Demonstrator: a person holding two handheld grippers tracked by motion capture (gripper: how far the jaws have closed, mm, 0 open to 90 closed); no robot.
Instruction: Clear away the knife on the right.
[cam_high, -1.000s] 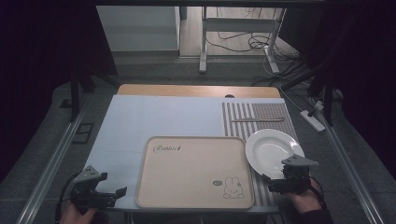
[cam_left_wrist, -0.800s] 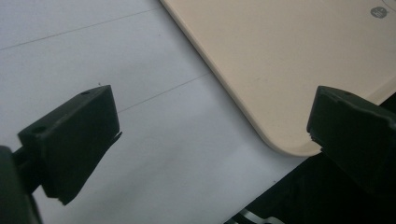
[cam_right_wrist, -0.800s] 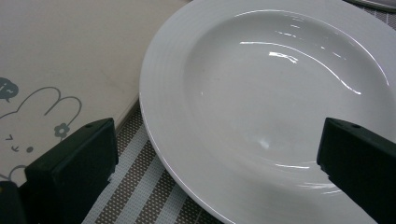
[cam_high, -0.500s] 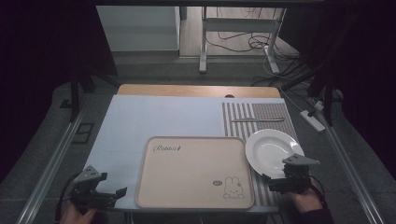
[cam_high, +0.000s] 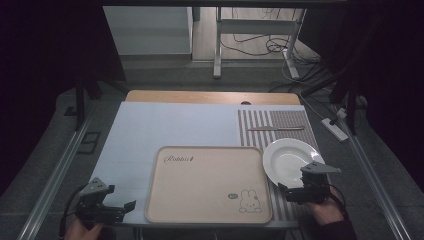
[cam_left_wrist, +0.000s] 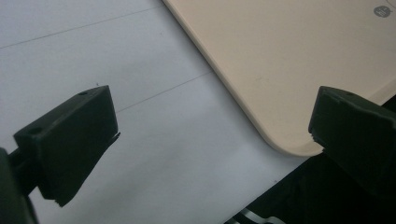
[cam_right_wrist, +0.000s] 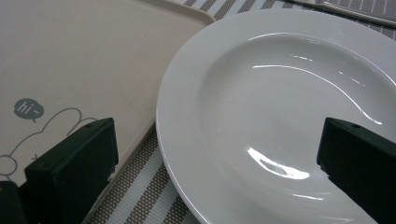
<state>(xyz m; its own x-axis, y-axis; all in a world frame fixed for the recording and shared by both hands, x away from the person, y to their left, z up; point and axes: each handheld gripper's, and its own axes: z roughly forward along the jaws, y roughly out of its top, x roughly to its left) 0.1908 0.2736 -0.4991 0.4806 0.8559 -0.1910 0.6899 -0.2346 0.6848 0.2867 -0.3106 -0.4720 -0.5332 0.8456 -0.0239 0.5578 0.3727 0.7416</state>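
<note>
Right claw (cam_high: 296, 192) hangs low at the near right of the table (cam_high: 165, 125), its jaws spread wide and gripping nothing; in the right gripper view they frame the near rim of the white plate (cam_right_wrist: 285, 116), which suggests the plate is the thing being lined up for a grasp. The plate sits flat on a striped mat (cam_high: 280, 125), just beside the right edge of the beige tray (cam_high: 207, 185), not touching it as far as I can tell. Left claw (cam_high: 122, 207) waits at the near left corner, also released, jaws wide apart over the pale table cover with the tray's rounded corner (cam_left_wrist: 285, 140) between them, perhaps ready to steady or lift the tray. A knife (cam_high: 275, 128) lies across the mat beyond the plate, well apart from both claws. The tray is bare, with a rabbit drawing at its near right corner; likely it is the place where the plate is meant to go. The rim is thin and glossy, so a slip is a fair risk.
</note>
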